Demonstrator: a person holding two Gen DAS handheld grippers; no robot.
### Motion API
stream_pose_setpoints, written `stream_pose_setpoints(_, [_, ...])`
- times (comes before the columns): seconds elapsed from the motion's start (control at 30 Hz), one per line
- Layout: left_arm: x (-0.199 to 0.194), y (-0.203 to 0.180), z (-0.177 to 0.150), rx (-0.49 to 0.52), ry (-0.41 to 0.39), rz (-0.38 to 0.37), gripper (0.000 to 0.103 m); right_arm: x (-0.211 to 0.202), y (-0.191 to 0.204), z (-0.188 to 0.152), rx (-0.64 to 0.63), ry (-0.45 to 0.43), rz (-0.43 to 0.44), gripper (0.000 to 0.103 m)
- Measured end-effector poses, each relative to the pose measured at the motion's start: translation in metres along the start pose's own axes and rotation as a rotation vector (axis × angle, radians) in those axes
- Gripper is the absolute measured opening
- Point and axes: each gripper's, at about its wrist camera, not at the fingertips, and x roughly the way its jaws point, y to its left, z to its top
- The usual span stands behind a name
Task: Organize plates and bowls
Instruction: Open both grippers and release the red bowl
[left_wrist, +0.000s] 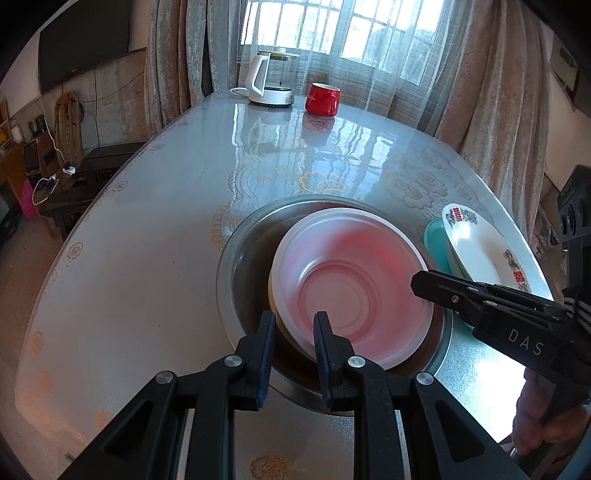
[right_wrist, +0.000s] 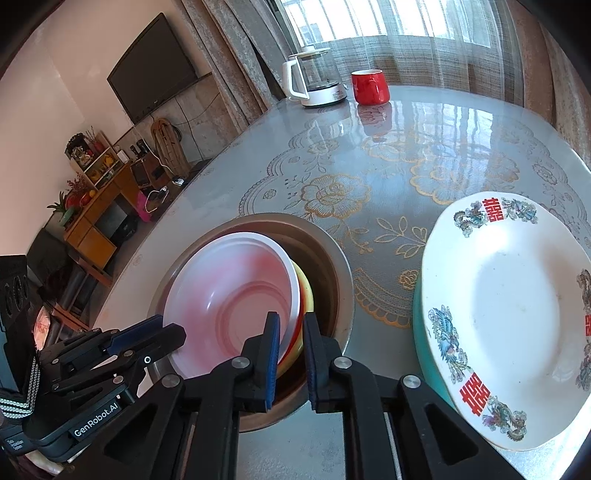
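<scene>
A whitish bowl was seen stacked on a yellow bowl inside a metal basin on the tabletop. The left tool was closed on the bowl's near rim. The right tool was shut, with its tip at the opposite rim; whether anything was pinched could not be told. A plate was propped on a teal dish just beside the basin.

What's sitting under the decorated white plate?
A teal dish lies under the white plate; only its left edge shows, the rest is covered.
</scene>
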Motion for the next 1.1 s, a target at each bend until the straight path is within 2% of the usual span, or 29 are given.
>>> stream_pose_setpoints(0.47, [0.001, 0.004, 0.001, 0.008, -0.020, 0.005, 0.023, 0.008, -0.005, -0.001, 0.031, 0.007, 0.040, 0.013])
stream_pose_setpoints(0.8, [0.000, 0.011, 0.004, -0.010, -0.042, -0.013, 0.023, -0.017, -0.024, 0.002, 0.108, -0.091, 0.077, 0.017])
stream_pose_setpoints(0.97, [-0.004, 0.017, 0.004, -0.025, -0.067, -0.023, 0.023, -0.018, -0.032, 0.000, 0.143, -0.093, 0.077, 0.017])
stream_pose_setpoints(1.1, [-0.007, 0.020, 0.006, -0.024, -0.087, 0.013, 0.023, -0.017, -0.025, 0.000, 0.128, -0.099, 0.087, 0.017])
